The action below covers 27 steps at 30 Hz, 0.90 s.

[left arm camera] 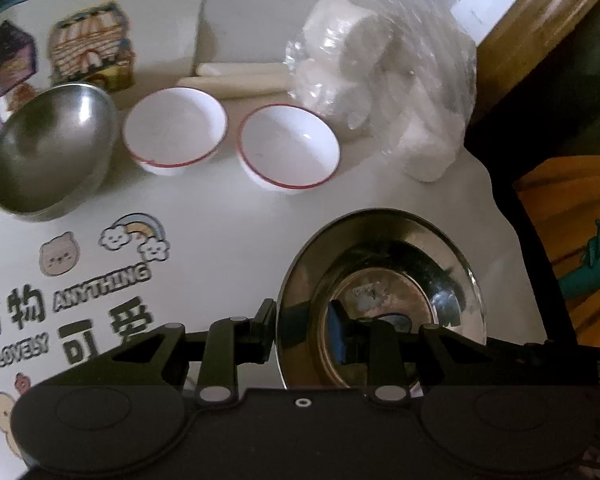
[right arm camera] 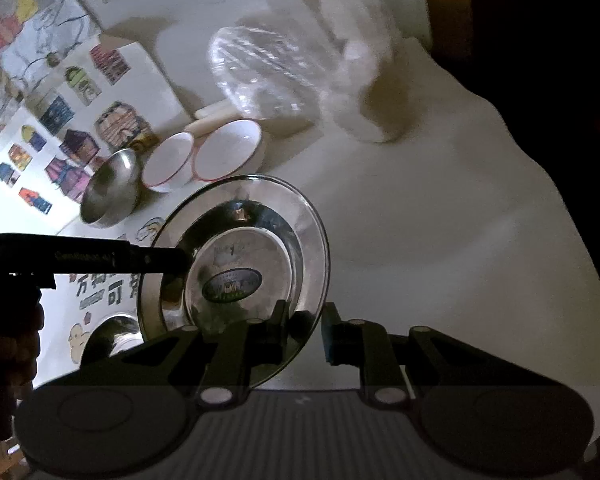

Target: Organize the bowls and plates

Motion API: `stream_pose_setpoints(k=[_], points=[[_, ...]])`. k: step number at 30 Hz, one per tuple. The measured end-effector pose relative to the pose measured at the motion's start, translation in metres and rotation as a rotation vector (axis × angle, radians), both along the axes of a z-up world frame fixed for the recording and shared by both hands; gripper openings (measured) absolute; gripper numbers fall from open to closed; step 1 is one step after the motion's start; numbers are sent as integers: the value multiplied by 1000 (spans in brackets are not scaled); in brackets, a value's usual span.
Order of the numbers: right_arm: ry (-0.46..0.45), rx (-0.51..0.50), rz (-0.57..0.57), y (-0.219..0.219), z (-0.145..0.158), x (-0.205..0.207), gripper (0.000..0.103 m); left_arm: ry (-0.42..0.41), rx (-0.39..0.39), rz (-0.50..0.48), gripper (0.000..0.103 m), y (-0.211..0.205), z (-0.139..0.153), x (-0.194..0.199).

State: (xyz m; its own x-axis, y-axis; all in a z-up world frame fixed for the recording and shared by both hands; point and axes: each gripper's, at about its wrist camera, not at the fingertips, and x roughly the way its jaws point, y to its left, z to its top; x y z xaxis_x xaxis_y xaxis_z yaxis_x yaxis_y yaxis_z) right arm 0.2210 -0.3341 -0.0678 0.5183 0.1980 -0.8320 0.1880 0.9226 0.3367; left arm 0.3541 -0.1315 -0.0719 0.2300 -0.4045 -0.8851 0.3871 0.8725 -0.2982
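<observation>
With the left gripper (left arm camera: 306, 330) and the right gripper (right arm camera: 305, 334) each nearly closed, pinching opposite edges of the steel plate (right arm camera: 236, 256) above the table (right arm camera: 440, 240), just short of the 2 red-rimmed bowls (left arm camera: 288, 148), the slick rim may slip and drop.

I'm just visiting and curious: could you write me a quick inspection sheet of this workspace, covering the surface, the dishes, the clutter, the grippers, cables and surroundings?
Surface: white tablecloth with cartoon stickers and printed words.
Job's things: steel plate gripped at opposite rims; steel bowl and two red-rimmed white bowls in a row behind it.
Clutter: clear bag of white rolls; clear plastic container; cream rolled item.
Grippers: left hand-held gripper and right hand-held gripper each clamp the plate's rim.
Cables: nothing seen.
Surroundings: sticker-covered boards; wooden edge.
</observation>
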Motion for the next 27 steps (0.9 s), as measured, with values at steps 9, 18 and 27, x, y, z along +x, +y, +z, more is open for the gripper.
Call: stream_pose_setpoints(k=[9,18,27], points=[[-13,-3,113,37,7,8,20,-10,-1,90,29,47,10,-8],[-13,5,265,83,6,14,20,-10,11,201,29,108,10,-26],[10,12,404,123,4,10,20,10,21,264,29,154,6,-45]])
